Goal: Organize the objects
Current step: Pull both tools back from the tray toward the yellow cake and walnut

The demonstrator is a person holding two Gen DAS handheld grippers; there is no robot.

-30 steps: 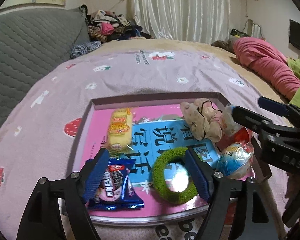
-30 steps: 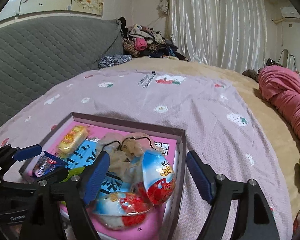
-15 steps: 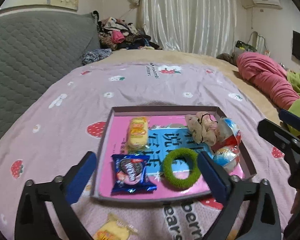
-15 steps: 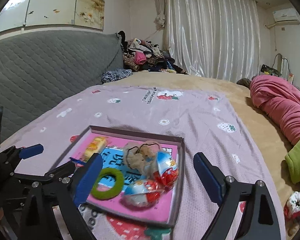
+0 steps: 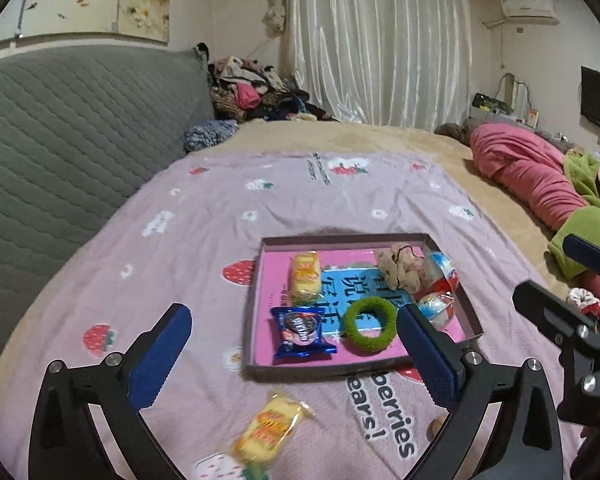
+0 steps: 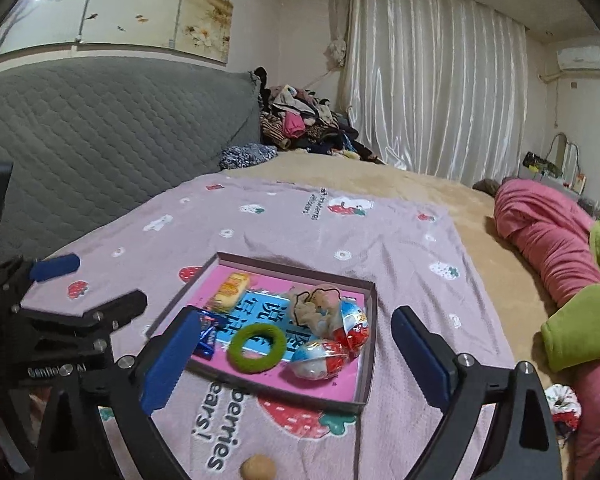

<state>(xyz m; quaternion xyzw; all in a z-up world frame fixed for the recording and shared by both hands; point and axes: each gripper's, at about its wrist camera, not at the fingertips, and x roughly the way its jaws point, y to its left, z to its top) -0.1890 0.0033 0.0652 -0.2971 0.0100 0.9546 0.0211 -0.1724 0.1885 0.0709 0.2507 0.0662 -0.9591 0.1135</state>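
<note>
I am holding my left gripper (image 5: 296, 356) released and empty, my right gripper (image 6: 296, 354) opening on nothing, above the tray (image 5: 260, 254) gathering snacks together.

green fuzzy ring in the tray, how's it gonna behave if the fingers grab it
The green fuzzy ring looks like soft pile, so it probably squashes and flexes. It looks light for its size. Lying flat in the tray, it seems unlikely to roll; the fuzzy surface should resist slipping.
</note>
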